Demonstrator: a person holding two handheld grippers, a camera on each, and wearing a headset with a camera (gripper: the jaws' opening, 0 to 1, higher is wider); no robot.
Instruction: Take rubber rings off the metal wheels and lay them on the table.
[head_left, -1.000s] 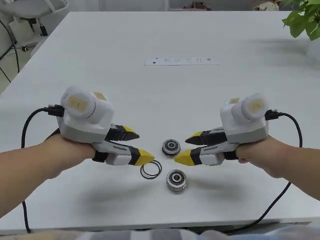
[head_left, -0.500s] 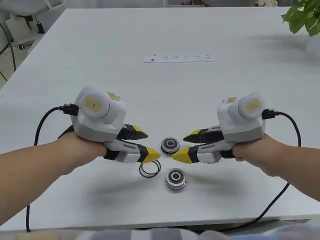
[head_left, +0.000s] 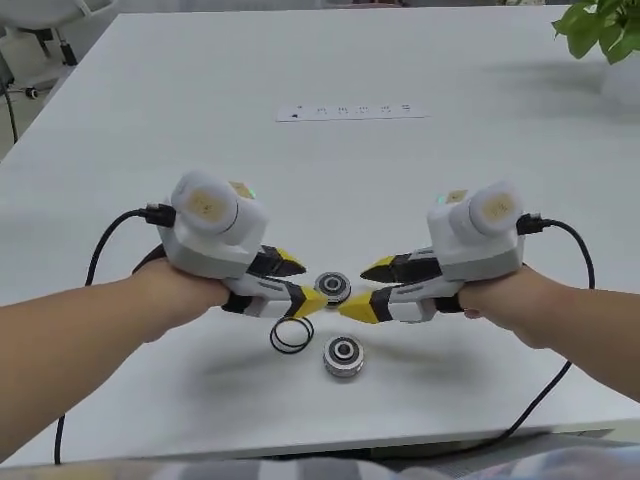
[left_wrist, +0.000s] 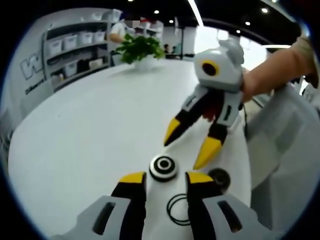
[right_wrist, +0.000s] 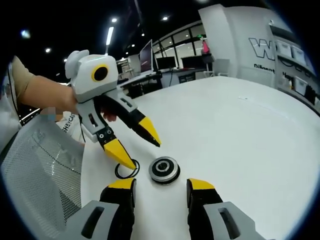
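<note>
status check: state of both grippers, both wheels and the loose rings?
far wheel: flat on the table, between the two grippers' tips, not gripped; ring on or off, cannot tell.
near wheel: flat on the table, nothing touching it.
rubber rings: two, off the wheels, lying overlapped on the table.
left gripper: open, tips at the far wheel.
right gripper: open, empty, pointing at the far wheel.

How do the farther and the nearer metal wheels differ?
The farther round metal wheel lies between the tips of the left gripper and right gripper; the nearer round metal wheel lies clear of both. The farther wheel's rim seems darker, the nearer wheel's bright silver. Both lie flat.
</note>
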